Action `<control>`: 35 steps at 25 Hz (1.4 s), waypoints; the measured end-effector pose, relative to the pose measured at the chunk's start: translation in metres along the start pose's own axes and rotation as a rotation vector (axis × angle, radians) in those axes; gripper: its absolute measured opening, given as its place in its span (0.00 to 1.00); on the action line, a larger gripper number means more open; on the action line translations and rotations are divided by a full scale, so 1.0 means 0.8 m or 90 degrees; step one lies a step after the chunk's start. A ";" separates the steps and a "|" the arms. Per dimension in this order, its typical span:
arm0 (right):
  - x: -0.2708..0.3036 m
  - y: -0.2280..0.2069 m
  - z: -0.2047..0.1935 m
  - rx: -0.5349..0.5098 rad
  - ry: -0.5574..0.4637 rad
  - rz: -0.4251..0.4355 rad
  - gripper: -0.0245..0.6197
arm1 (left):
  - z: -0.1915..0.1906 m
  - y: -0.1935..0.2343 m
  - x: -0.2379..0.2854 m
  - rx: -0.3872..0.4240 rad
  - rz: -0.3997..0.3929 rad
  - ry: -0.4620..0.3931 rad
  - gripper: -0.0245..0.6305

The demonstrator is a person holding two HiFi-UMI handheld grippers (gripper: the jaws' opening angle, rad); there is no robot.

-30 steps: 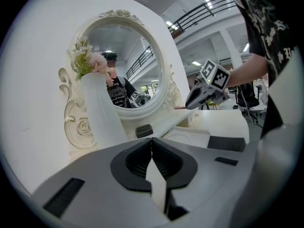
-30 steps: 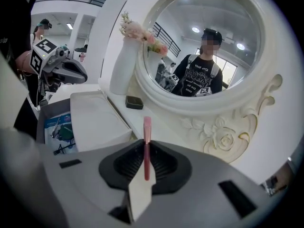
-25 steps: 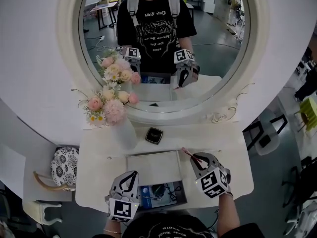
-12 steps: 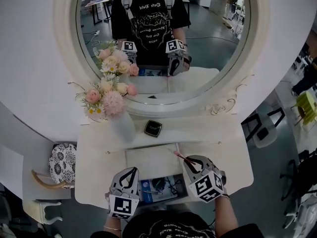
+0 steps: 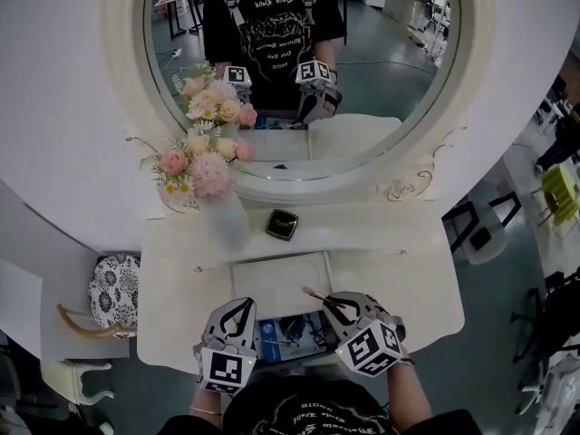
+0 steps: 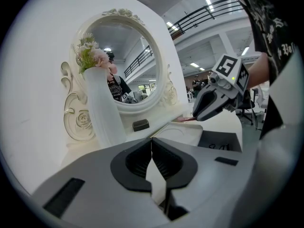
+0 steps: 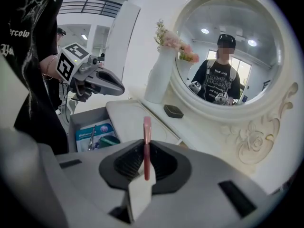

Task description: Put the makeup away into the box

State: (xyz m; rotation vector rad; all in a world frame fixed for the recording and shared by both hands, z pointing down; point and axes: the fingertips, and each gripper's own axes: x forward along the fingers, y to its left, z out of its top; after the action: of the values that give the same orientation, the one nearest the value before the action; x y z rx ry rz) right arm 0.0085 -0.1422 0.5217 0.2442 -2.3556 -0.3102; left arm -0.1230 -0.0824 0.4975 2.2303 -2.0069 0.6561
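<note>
My right gripper [image 5: 336,304] is shut on a thin pink makeup brush [image 5: 316,296], which sticks out past the jaws [image 7: 147,141]. It hangs over the right end of the open drawer [image 5: 315,345], the box below the table's front edge. Inside lie a blue packet [image 5: 275,342] and a few small items. My left gripper [image 5: 236,309] is shut with nothing in it, at the drawer's left end [image 6: 152,161]. A black compact [image 5: 282,224] rests on the tabletop near the mirror.
A white vase of pink flowers [image 5: 223,221] stands at the back left of the white dressing table [image 5: 408,270]. A round mirror [image 5: 381,71] rises behind it. A raised lid panel [image 5: 276,285] lies just behind the drawer. A patterned stool [image 5: 116,299] stands at the left.
My right gripper has carried the pink brush left and toward me, from over the tabletop to over the drawer. The left gripper has barely moved.
</note>
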 end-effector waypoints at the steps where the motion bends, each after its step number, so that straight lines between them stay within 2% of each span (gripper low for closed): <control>1: 0.000 0.005 0.000 -0.002 0.000 0.007 0.11 | 0.000 0.000 -0.001 0.000 0.000 0.000 0.06; 15: -0.003 0.054 -0.005 -0.013 -0.005 0.093 0.11 | -0.011 -0.010 -0.009 -0.012 -0.003 0.005 0.06; 23: 0.004 0.084 -0.028 -0.033 0.036 0.160 0.11 | -0.008 -0.009 -0.012 -0.009 0.004 0.005 0.06; 35: 0.022 0.092 -0.050 -0.060 0.080 0.196 0.11 | -0.011 0.002 -0.020 -0.015 0.030 0.015 0.06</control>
State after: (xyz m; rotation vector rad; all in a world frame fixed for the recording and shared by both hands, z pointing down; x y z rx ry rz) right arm 0.0175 -0.0824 0.5827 -0.1399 -2.2067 -0.2472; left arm -0.1276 -0.0648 0.4994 2.1583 -2.0500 0.6564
